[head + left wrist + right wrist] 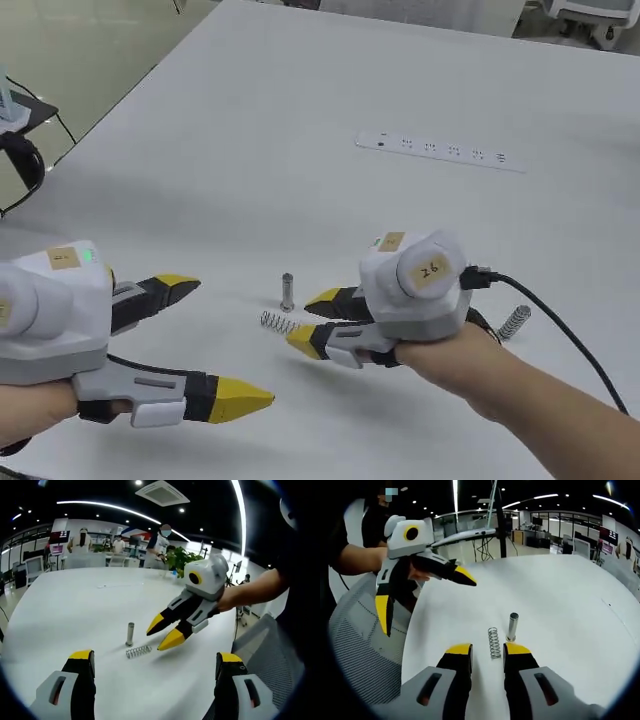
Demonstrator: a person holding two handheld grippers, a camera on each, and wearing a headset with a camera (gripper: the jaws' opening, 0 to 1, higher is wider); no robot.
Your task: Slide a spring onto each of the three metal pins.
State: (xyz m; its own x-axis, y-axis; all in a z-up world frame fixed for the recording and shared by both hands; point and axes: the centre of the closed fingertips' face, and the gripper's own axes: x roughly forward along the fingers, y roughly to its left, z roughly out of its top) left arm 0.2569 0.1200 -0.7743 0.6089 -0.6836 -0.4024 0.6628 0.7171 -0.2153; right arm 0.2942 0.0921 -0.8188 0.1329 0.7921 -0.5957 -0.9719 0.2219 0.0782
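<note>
Right gripper view: the right gripper (pixel 487 652), jaws narrowly parted and empty, has a spring (pixel 494 642) lying just ahead of its tips beside the upright metal pin (pixel 512 626), while the left gripper (pixel 156 656), wide open, hovers to its left.

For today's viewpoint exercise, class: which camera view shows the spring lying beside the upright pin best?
The right gripper view: the spring lies just ahead of the right tool, coils distinct, beside the pin. The head view shows it small, by that tool's tips; the left gripper view shows it small too, from farther off.
</note>
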